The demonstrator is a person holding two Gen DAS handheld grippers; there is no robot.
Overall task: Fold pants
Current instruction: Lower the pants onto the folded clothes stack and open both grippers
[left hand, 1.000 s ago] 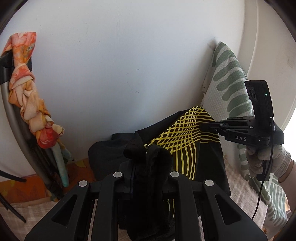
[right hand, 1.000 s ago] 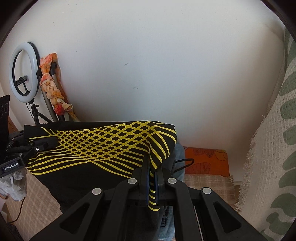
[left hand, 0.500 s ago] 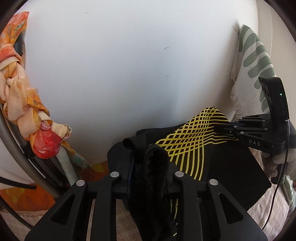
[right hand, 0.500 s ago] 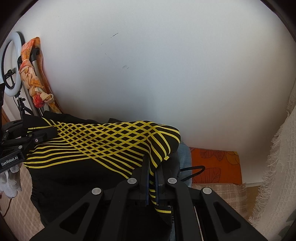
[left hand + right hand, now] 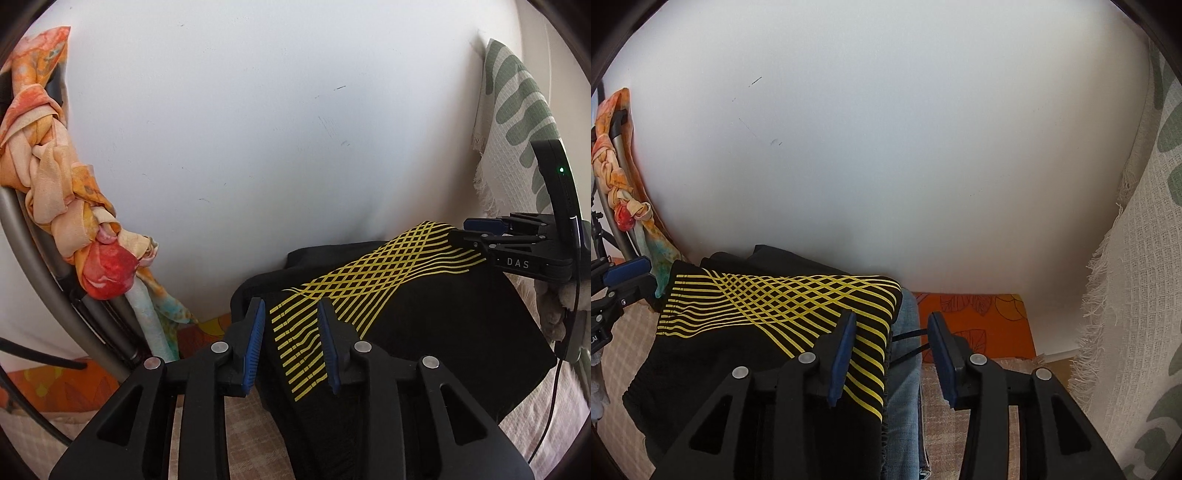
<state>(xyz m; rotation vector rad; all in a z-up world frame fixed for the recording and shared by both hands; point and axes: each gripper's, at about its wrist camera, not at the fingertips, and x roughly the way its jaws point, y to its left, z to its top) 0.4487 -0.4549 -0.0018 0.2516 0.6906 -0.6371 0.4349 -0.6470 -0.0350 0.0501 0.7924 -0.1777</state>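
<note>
Ahead I'm boxed in by the white wall (image 5: 886, 147). The knotted orange scarf (image 5: 55, 206) on its grey pole blocks my left, the fringed leaf-print throw (image 5: 1137, 280) my right. Above the black-and-yellow pants (image 5: 768, 325) the air is free.

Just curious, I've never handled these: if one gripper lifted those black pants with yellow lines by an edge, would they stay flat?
Probably not. The pants look soft; their folded layers droop over what lies beneath, so they would likely sag. The thin knit looks light.
</note>
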